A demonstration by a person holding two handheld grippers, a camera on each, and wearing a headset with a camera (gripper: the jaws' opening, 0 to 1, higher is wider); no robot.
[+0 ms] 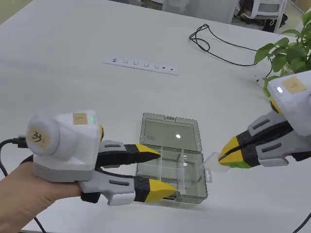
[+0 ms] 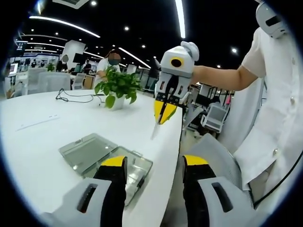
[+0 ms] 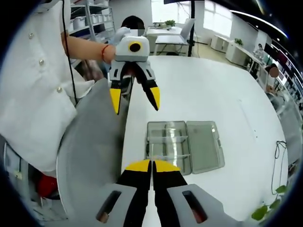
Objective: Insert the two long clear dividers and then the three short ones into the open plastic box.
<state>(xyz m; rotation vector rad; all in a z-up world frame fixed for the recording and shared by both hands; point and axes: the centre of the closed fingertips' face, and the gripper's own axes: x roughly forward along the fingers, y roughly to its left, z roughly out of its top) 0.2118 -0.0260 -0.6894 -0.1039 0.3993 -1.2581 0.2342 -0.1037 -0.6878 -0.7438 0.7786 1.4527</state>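
Beside the box (image 1: 170, 132), left gripper (image 1: 164, 171) gapes; right gripper (image 1: 223, 158) pinches a divider (image 1: 213, 162).

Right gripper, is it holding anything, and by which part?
Yes. The right gripper is shut on a clear divider, pinched by one end; the rest juts past its tips. The left gripper is open, holding nothing.

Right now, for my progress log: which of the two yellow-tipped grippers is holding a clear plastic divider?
The right gripper, shut on a small clear plastic divider beside the open clear plastic box; the left gripper is open and empty.
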